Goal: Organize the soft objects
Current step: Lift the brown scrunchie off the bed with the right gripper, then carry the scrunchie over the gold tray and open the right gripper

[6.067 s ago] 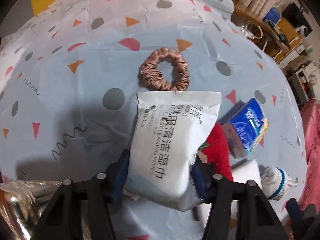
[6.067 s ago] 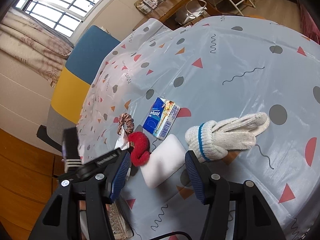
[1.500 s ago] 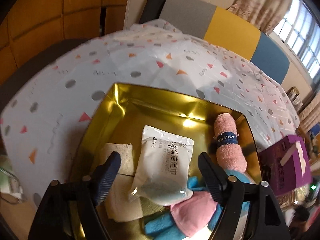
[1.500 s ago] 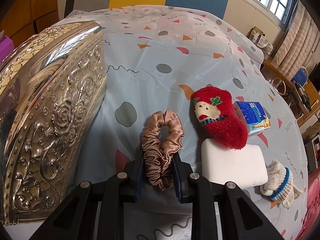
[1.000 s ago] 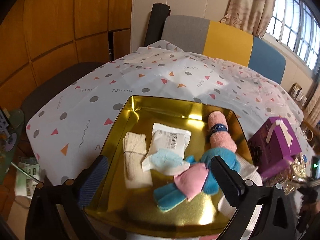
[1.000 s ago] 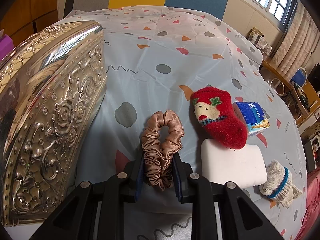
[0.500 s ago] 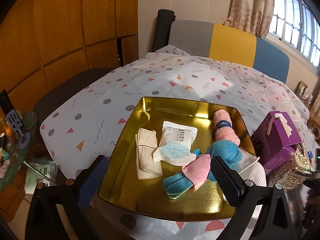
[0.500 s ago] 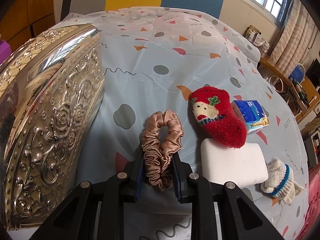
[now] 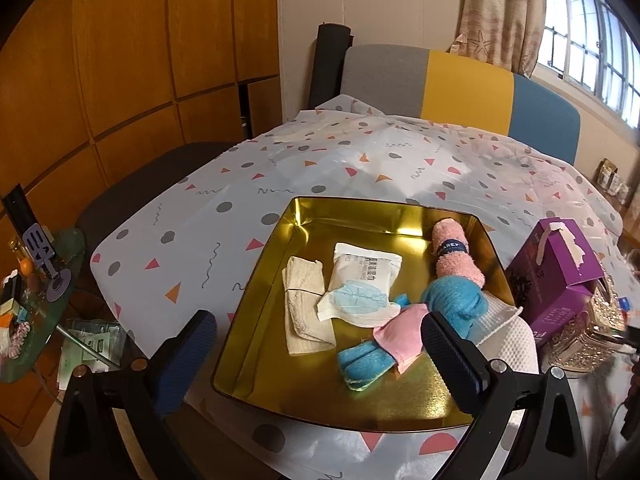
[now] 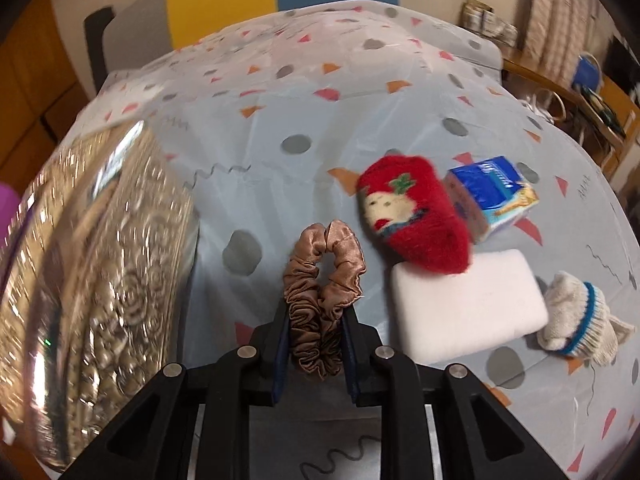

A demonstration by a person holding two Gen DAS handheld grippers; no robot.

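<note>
A patterned cloth [image 10: 320, 168] covers the table, with a wood-panelled wall and a grey, yellow and blue chair back at the far side. In the right wrist view the right gripper [image 10: 316, 344] clamps a brown scrunchie [image 10: 324, 280], its jaws closing a little more on the bunched satin; the free loop sticks out beyond the pads, over the cloth. An embossed silver lid [image 10: 100, 272] stands close on the left. To the right lie a red sock [image 10: 412, 220], a blue tissue pack [image 10: 492, 196] touching it, a white sponge [image 10: 468, 304] under the sock's toe, and a knit glove [image 10: 576, 324] further right.

In the left wrist view the left gripper [image 9: 316, 348] hangs with jaws wide apart and nothing between them, above the near edge of the gold tray [image 9: 260, 280]. The tray already holds a wipes pack [image 9: 364, 268], a beige cloth [image 9: 304, 304], a pink towel roll [image 9: 452, 252], and blue and pink cloths. A purple box [image 9: 560, 272] stands right of it.

The likely next step is carrying the scrunchie over to the tray. Risks, as I judge them: slick satin may slide out of the pads if the grip slackens; the dangling loop could catch the lid's edge on the way left; a release too near the rim could drop it on the cloth; and the idle left gripper sits over the tray, so the two may collide.
</note>
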